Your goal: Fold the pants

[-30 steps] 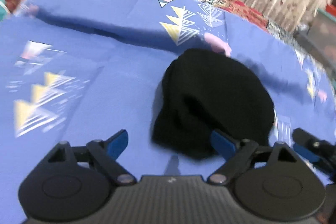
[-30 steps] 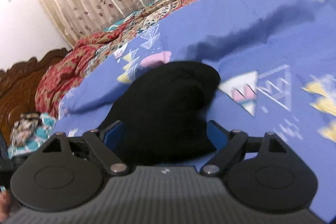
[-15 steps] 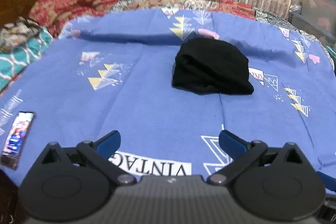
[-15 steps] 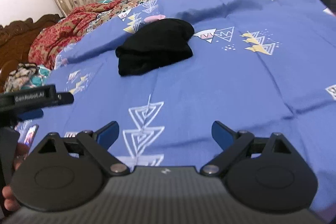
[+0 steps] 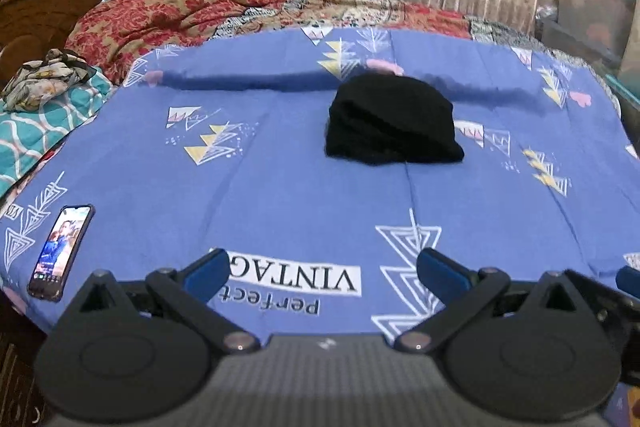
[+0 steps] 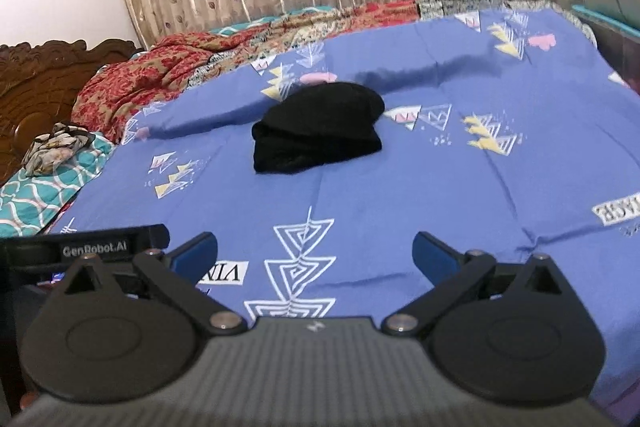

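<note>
Your left gripper (image 5: 322, 273) was wide open with nothing in it. Your right gripper (image 6: 316, 253) had just opened wide too, and it was empty. The black pants (image 5: 392, 121) sat in a small folded pile on the blue bed sheet (image 5: 304, 195), well ahead of both grippers and touching neither. From the left gripper the pile lay ahead and a bit right. From the right gripper it lay almost straight ahead. Its long side ran left to right. Neither looked clearly nearer. The folding looked done.

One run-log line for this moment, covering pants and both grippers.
pants: folded bundle on blue bedsheet | left gripper: jaws open, empty | right gripper: jaws open, empty, just widened | phone: near sheet edge
</note>
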A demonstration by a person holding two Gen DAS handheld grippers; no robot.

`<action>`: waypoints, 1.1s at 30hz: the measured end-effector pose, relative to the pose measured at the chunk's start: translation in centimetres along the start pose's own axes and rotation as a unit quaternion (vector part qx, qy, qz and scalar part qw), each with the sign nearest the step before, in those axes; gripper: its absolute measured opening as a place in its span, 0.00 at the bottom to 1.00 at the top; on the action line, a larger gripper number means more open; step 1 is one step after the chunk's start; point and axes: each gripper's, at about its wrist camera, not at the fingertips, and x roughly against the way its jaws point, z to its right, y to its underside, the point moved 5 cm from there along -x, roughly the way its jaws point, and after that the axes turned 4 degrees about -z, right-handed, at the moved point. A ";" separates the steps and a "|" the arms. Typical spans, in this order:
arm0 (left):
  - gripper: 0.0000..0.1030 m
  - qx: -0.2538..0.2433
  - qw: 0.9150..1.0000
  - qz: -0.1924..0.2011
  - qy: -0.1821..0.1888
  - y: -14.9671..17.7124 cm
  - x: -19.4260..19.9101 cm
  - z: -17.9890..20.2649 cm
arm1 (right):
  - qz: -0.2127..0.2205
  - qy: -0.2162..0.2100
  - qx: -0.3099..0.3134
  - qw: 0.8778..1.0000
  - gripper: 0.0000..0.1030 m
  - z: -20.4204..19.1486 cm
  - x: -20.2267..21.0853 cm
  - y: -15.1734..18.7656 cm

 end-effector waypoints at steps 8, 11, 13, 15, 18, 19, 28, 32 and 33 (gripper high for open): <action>1.00 -0.032 0.999 -0.012 -0.020 0.9 0.0 1.4 | -0.041 0.001 -0.047 0.998 1.00 1.1 -0.7 1.6; 1.00 -0.034 0.999 -0.017 -0.028 1.1 -0.1 1.6 | -0.056 0.000 -0.063 0.996 1.00 1.5 -1.0 2.1; 1.00 -0.032 0.999 -0.019 -0.031 1.1 -0.2 1.5 | -0.062 -0.002 -0.069 0.996 1.00 1.5 -1.0 2.3; 1.00 -0.033 0.999 -0.021 -0.037 1.1 -0.2 1.5 | -0.067 -0.004 -0.075 0.995 1.00 1.7 -1.1 2.5; 1.00 -0.038 0.998 -0.023 -0.048 1.2 -0.3 1.5 | -0.074 -0.008 -0.082 0.994 1.00 1.8 -1.1 2.8; 1.00 -0.040 0.998 -0.023 -0.052 1.3 -0.4 1.5 | -0.076 -0.009 -0.084 0.994 1.00 2.0 -1.2 2.8; 1.00 -0.057 0.994 -0.031 -0.083 1.4 -0.8 1.7 | -0.084 -0.012 -0.091 0.992 1.00 2.1 -1.1 3.0; 1.00 -0.058 0.994 -0.040 -0.089 1.5 -1.1 1.6 | -0.088 -0.014 -0.094 0.992 1.00 2.3 -1.1 3.0; 1.00 -0.059 0.993 -0.042 -0.091 1.5 -1.2 1.6 | -0.090 -0.015 -0.094 0.991 1.00 2.3 -1.2 3.0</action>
